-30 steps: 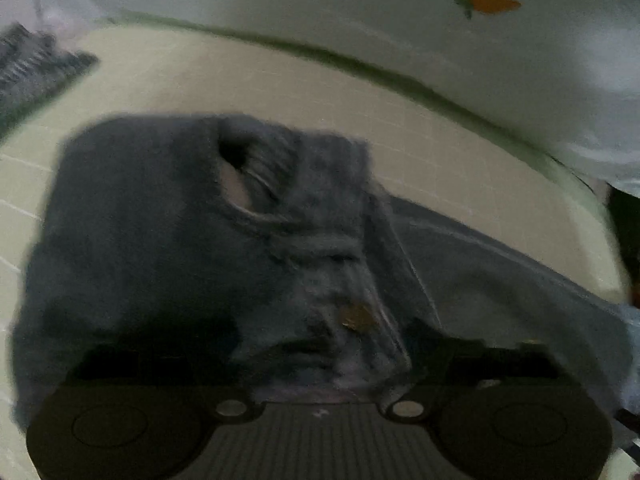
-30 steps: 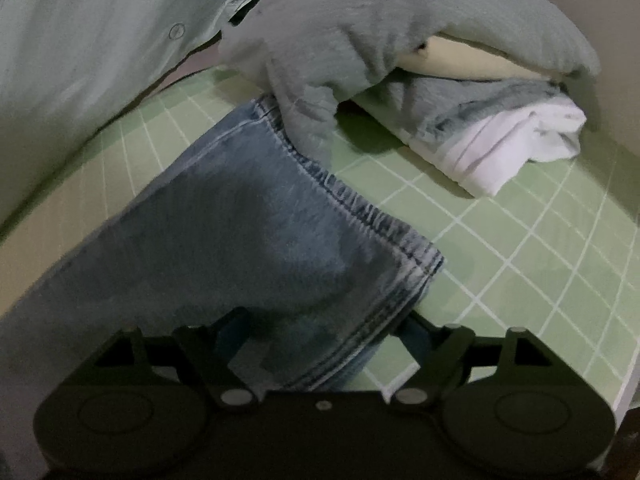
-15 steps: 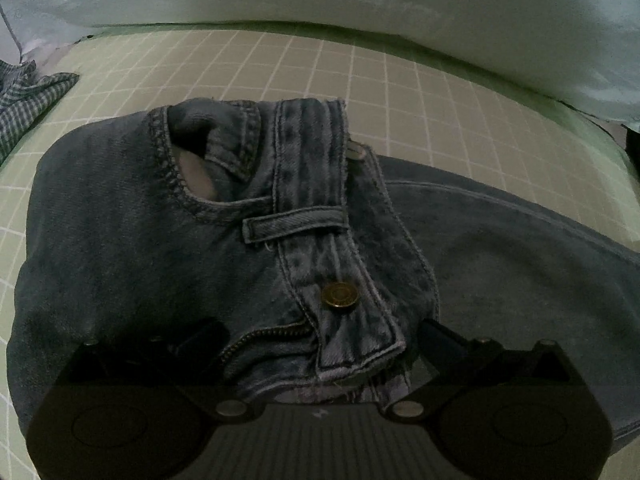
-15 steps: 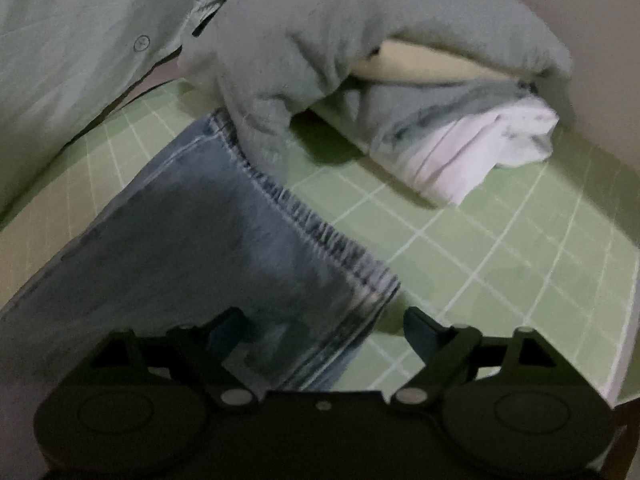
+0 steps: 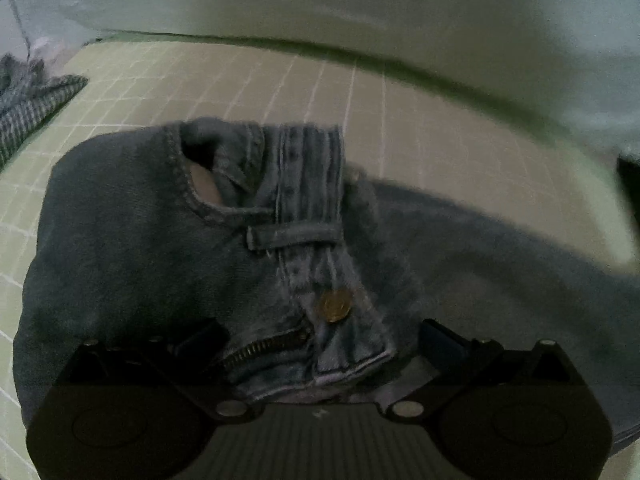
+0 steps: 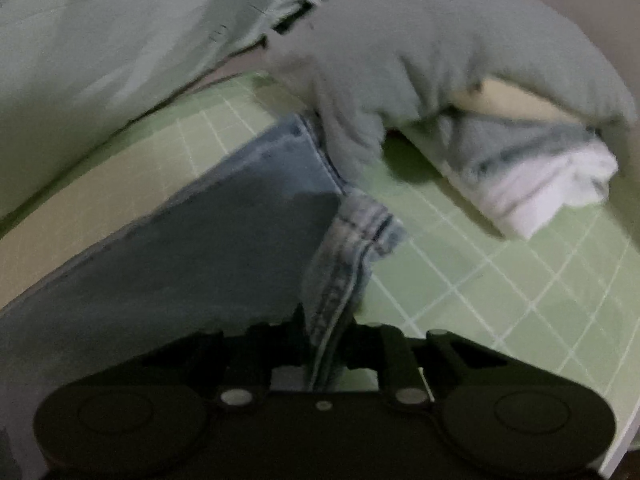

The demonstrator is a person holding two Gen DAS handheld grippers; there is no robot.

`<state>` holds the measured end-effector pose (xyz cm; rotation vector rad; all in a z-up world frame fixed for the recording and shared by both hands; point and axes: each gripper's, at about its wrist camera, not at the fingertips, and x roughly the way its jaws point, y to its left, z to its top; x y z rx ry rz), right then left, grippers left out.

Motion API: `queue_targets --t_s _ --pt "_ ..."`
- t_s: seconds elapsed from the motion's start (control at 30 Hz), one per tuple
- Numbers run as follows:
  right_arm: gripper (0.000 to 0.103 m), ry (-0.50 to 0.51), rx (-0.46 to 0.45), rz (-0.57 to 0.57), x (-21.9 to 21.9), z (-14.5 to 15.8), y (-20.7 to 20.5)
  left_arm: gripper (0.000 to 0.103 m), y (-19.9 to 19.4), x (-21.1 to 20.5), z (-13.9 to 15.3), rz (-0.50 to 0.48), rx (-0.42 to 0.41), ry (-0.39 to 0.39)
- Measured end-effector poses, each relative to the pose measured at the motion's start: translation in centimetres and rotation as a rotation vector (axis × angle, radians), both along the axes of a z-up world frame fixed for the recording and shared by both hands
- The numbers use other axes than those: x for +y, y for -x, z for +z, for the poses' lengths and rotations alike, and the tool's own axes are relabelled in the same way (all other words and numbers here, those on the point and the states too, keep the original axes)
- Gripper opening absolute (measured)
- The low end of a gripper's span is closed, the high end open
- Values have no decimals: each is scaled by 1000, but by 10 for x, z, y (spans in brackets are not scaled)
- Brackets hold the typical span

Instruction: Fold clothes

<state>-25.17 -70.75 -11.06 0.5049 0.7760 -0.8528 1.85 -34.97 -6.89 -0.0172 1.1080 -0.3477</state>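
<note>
A pair of blue jeans lies on a green grid mat. In the left wrist view I see its waistband (image 5: pixel 296 208) with a brass button (image 5: pixel 335 306), a zipper and a belt loop. My left gripper (image 5: pixel 320 344) is open, its jaws standing on either side of the waistband corner. In the right wrist view the jeans' leg (image 6: pixel 224 240) stretches away, and my right gripper (image 6: pixel 326 332) is shut on the leg's hem (image 6: pixel 344 264), which is bunched upright between the jaws.
A pile of folded clothes (image 6: pixel 500 120), grey, cream and white, lies on the green mat (image 6: pixel 520 288) just beyond the hem. A checked cloth (image 5: pixel 32 108) lies at the far left. Pale fabric (image 5: pixel 320 0) rises behind the mat.
My right gripper has closed on the jeans' hem and bunched it up. My left gripper stays open around the waistband, with only slight camera movement.
</note>
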Motion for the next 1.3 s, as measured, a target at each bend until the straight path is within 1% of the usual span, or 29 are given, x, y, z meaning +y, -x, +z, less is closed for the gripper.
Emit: queue_targets --t_s 0.1,0.17,0.23,0.3,0.4,0.53,0.6,0.67,0.73,0.8,0.83,0.9,0.93,0.97,1.07,1.1,1.13,1.23,1.3 --pt "15 44 -26 41 7 19 -4 103 1 20 21 48 -11 123" --pt "15 79 -48 84 17 35 -10 103 5 36 36 73 -37 173" --pt "15 112 -71 129 27 49 -17 103 10 51 49 83 -61 207" --pt "15 149 -83 176 41 61 -30 103 12 66 58 94 -73 223" --pt "15 194 -101 238 65 76 -50 103 15 94 65 109 -83 223" --pt "15 240 -114 356 114 84 -84 103 18 131 72 130 -94 209" --pt "15 236 -128 415 143 85 -100 103 15 150 70 138 -92 193" --pt "15 204 -142 468 175 79 -115 103 15 169 68 146 -82 179" --pt "15 169 -128 512 210 63 -127 103 13 186 64 153 -72 166" --pt "17 127 -74 545 236 39 -135 103 9 201 60 158 -59 158" --pt "21 83 -27 553 246 25 -140 103 6 207 58 161 -51 155" --pt "24 59 34 549 261 9 -142 103 5 217 54 163 -38 151" --pt "33 49 63 547 268 2 -143 103 4 221 53 162 -34 150" --pt "42 61 61 558 274 5 -142 103 3 223 51 158 -28 150" --pt "47 48 -15 530 279 22 -133 103 -1 226 43 143 -4 151" --pt "48 65 -36 506 280 29 -131 103 -2 226 42 137 -2 152" --pt "51 81 -57 481 280 36 -129 103 -2 226 42 131 -3 155" --pt "70 130 -129 377 275 53 -121 103 -3 227 43 121 -6 154" --pt "71 129 -125 287 260 55 -119 103 -3 228 43 117 -8 149"
